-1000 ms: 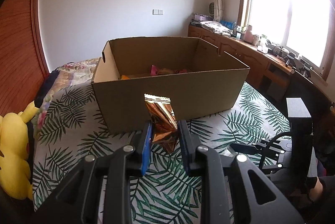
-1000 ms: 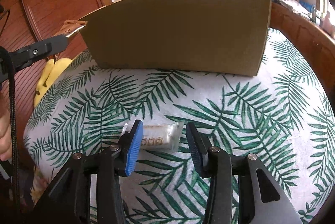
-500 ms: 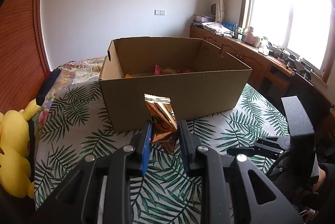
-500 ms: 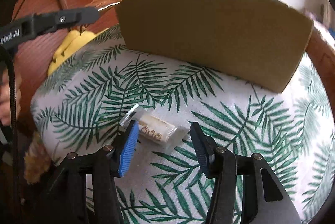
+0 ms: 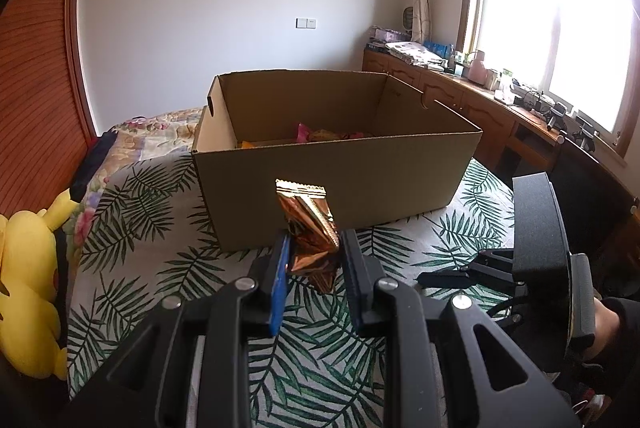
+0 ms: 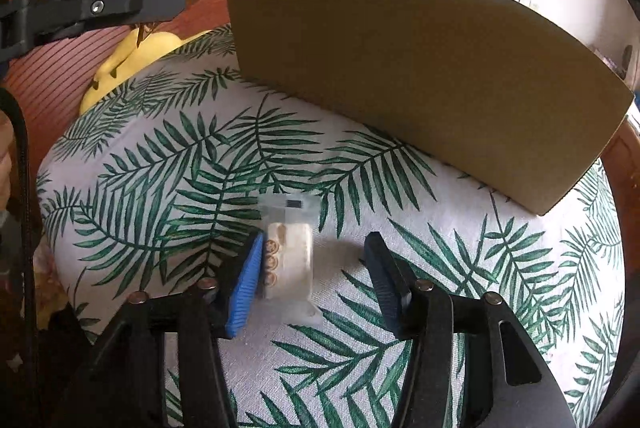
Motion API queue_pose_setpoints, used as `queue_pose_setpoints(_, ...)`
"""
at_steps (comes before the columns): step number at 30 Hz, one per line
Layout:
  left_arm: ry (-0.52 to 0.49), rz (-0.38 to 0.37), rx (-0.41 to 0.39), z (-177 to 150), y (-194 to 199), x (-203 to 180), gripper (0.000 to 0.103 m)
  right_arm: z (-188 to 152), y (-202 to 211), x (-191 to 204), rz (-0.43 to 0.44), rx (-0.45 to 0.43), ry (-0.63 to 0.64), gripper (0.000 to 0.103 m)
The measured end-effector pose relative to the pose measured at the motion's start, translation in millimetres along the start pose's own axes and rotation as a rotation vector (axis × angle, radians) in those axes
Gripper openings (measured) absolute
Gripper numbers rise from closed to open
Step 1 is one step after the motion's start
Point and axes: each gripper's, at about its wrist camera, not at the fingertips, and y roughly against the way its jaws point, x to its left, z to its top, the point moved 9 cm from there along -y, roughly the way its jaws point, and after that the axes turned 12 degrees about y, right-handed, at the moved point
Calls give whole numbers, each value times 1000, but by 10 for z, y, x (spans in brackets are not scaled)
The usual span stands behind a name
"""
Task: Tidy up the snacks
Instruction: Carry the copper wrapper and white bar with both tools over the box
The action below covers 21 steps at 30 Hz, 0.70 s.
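Observation:
My left gripper (image 5: 313, 248) is shut on a gold foil snack packet (image 5: 308, 224) and holds it up in front of the open cardboard box (image 5: 336, 172). Several colourful snacks (image 5: 320, 135) lie inside the box. The left gripper with the packet also shows in the right wrist view (image 6: 120, 4), beside the box's corner. My right gripper (image 6: 314, 260) is open and low over the table. A clear packet of pale biscuits (image 6: 289, 256) lies on the leaf-print cloth (image 6: 180, 168) between its fingers, close to the left finger (image 6: 248, 276).
A yellow plush toy (image 5: 28, 288) sits at the table's left edge. The box's near wall (image 6: 420, 68) stands just behind the biscuit packet. A wooden wall is at the left, and a desk with clutter runs under the window (image 5: 520, 96) at the right.
My right gripper has swung left and dropped around the biscuit packet, which now lies lengthwise between its fingers. My left gripper has risen slightly with the gold packet, showing more of the box's inside.

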Motion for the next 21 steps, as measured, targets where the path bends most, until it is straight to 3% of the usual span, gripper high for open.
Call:
queue_pose_setpoints(1,1,1,-1,2,2,3,23,1,5,4,4,0,0,33)
queue_pose_setpoints(3,5,1,-2,6,2,11,23,-8,28,16,12,2,3,19)
queue_pose_setpoints(9,9,0,-11,98,-30,3,23,41,219,-45,-10,-47,-12,19)
queue_pose_setpoints(21,-33,-10,-61,596,-198,-240,23,657,920,-609,-116,-207,-64,19)
